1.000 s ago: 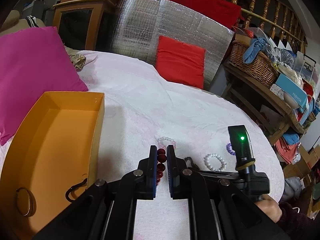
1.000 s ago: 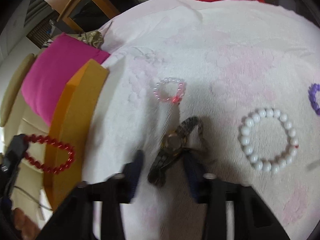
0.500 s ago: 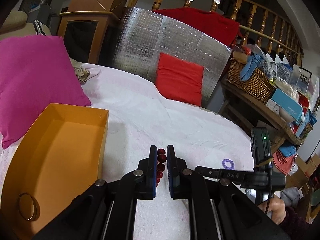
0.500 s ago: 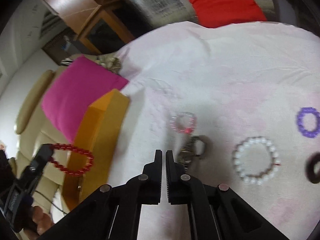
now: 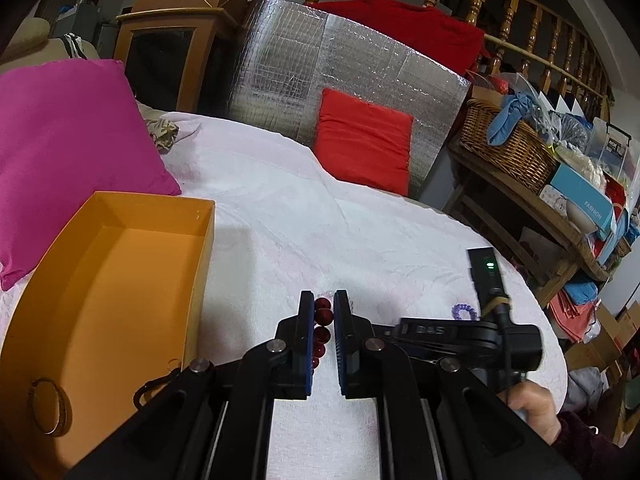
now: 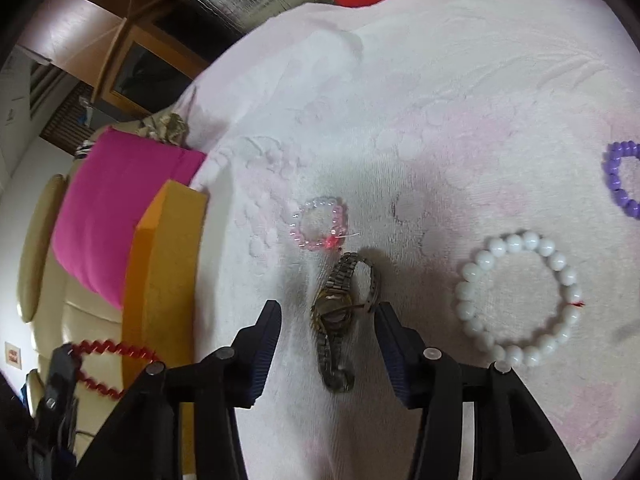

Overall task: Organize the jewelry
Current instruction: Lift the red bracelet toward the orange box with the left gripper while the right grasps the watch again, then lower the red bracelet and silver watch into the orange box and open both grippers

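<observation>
My left gripper is shut on a red bead bracelet and holds it above the white cloth, just right of the orange box. The bracelet also shows, blurred, in the right wrist view beside the box. My right gripper is open, its jaws on either side of a metal wristwatch lying on the cloth. A pale pink bead bracelet, a white bead bracelet and a purple bead bracelet lie around it.
The box holds a gold bangle and a dark cord. A pink cushion lies behind the box. A red cushion leans on a silver foil panel. A shelf with a wicker basket stands right.
My right gripper was shut and raised half a second ago; now it is open and low around the watch. My left gripper has kept the red bracelet and shifted slightly toward the box.
</observation>
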Demonstrator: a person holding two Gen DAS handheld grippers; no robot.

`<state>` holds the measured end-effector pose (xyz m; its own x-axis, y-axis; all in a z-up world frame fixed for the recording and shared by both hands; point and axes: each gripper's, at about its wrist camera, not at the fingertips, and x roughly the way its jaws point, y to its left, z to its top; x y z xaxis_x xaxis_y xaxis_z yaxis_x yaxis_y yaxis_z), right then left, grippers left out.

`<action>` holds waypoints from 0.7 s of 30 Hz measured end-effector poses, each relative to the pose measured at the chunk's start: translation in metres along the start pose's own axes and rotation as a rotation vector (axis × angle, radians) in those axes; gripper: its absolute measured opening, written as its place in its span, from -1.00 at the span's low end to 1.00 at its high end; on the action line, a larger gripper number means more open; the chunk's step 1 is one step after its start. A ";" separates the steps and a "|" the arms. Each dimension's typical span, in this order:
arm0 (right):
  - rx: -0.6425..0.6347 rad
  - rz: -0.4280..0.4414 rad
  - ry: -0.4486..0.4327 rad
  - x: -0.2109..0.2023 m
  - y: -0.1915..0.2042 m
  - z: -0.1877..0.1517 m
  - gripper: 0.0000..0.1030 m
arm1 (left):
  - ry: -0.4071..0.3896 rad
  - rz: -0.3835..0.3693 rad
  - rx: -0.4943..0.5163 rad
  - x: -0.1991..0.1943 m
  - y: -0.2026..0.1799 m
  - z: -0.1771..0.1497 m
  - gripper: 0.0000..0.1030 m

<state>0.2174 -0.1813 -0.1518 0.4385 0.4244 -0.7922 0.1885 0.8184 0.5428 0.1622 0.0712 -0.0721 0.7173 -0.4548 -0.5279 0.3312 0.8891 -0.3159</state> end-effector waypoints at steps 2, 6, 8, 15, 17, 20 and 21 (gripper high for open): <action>-0.003 -0.013 -0.008 0.007 0.002 0.001 0.03 | 0.006 0.002 -0.004 0.002 0.002 0.000 -0.82; -0.065 -0.037 -0.029 0.018 0.015 0.001 -0.16 | 0.010 0.008 -0.008 0.003 0.002 0.000 -0.82; -0.100 -0.081 -0.053 0.025 0.017 0.001 -0.45 | 0.013 0.010 -0.002 0.004 0.000 -0.001 -0.82; -0.060 0.034 -0.089 0.010 0.012 0.001 -0.54 | 0.006 0.032 -0.011 0.003 0.004 -0.001 -0.81; -0.051 0.093 -0.100 0.002 0.013 0.001 -0.54 | -0.007 0.031 -0.019 0.000 0.005 0.000 -0.82; -0.045 0.198 -0.137 -0.016 0.017 -0.001 -0.54 | -0.030 0.041 -0.023 -0.006 0.006 0.001 -0.82; -0.051 0.231 -0.159 -0.024 0.021 -0.001 -0.54 | -0.038 0.042 -0.024 -0.008 0.007 0.002 -0.81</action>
<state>0.2094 -0.1739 -0.1214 0.5974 0.5396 -0.5932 0.0244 0.7271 0.6861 0.1597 0.0811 -0.0682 0.7534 -0.4139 -0.5109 0.2853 0.9058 -0.3132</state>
